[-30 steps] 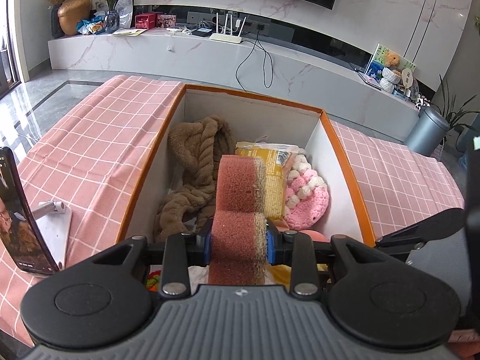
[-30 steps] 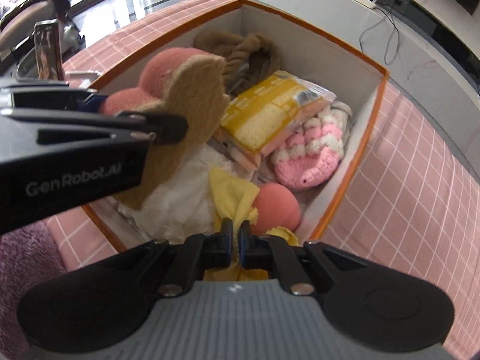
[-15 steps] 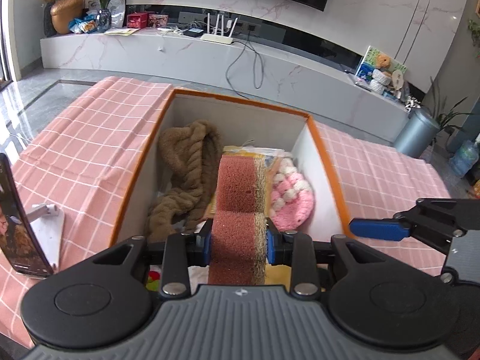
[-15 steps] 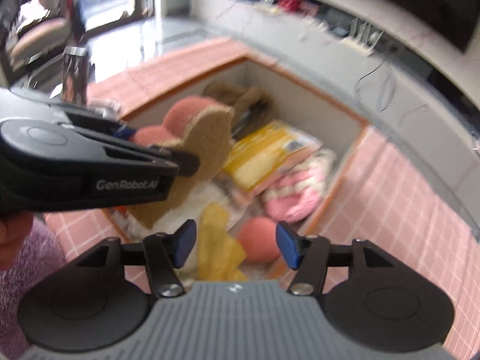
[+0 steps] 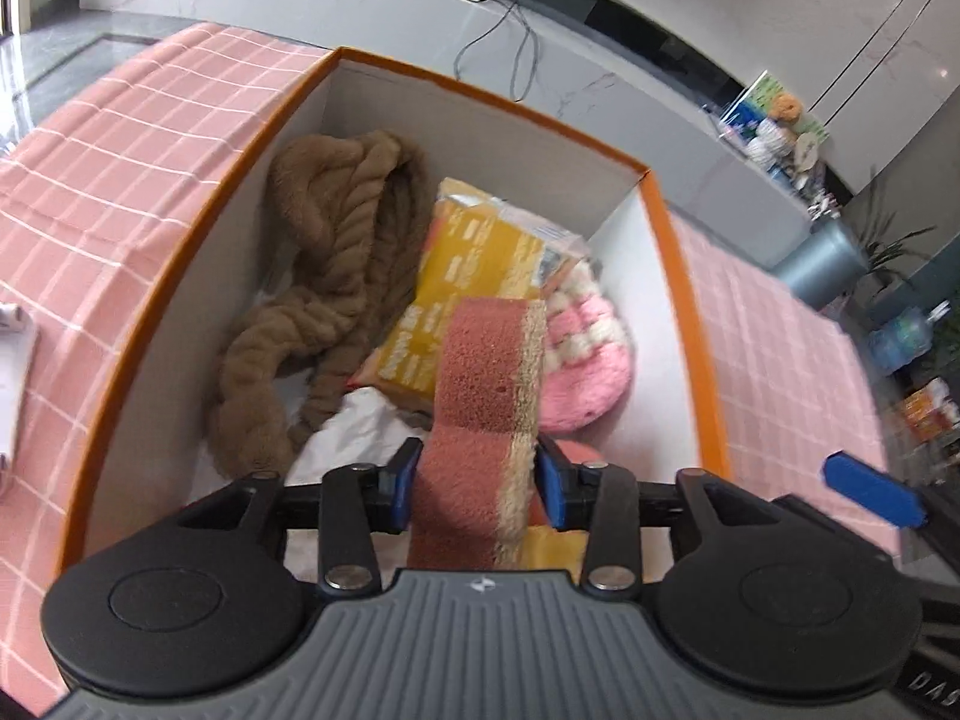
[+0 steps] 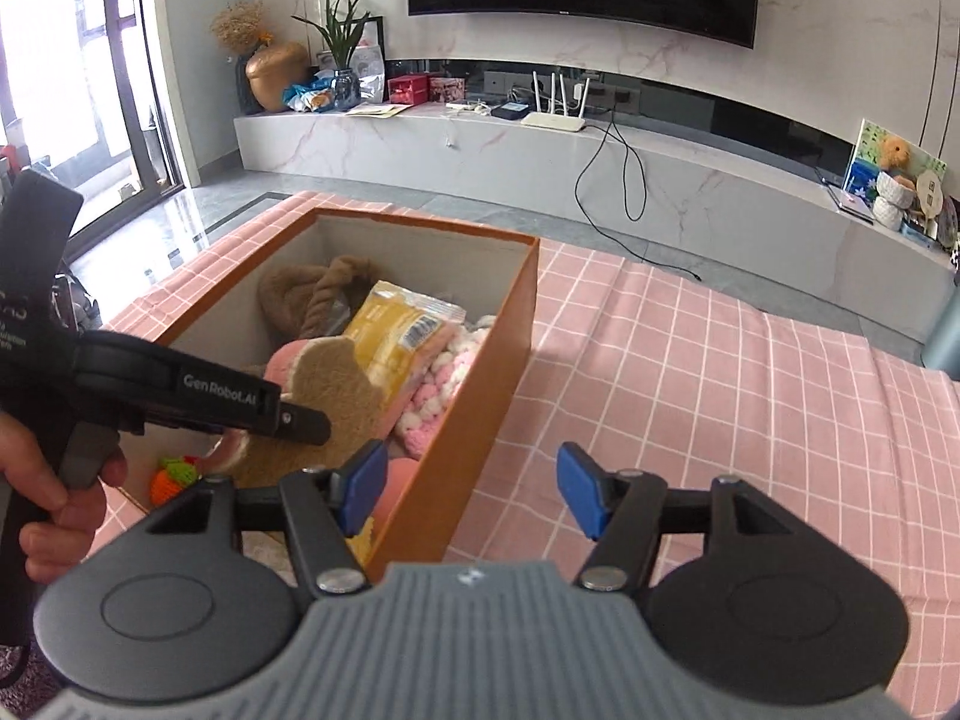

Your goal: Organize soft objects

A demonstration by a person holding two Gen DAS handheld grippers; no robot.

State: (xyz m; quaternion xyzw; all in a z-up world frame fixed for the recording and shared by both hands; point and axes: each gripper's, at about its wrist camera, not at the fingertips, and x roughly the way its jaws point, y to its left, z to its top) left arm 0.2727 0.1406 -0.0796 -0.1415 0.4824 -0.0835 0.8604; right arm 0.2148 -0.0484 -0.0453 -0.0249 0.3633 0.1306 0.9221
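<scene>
Inside orange box (image 5: 678, 252): porous pink sponge (image 5: 480, 414) between just-widened left gripper (image 5: 477, 483) jaws; twisted plush rope (image 5: 336, 276), knit pad (image 5: 591, 360). Right gripper (image 6: 471, 495) wide, empty.

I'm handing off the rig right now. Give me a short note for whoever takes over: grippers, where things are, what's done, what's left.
Left gripper: jaws have just been opening, pink sponge between them, over the orange box; it looks loosened rather than gripped.
Right gripper: open, empty, over the pink checked cloth beside the box.
Done: brown rope, yellow packet, pink knit piece in the box.
Left: let the sponge drop in.
</scene>
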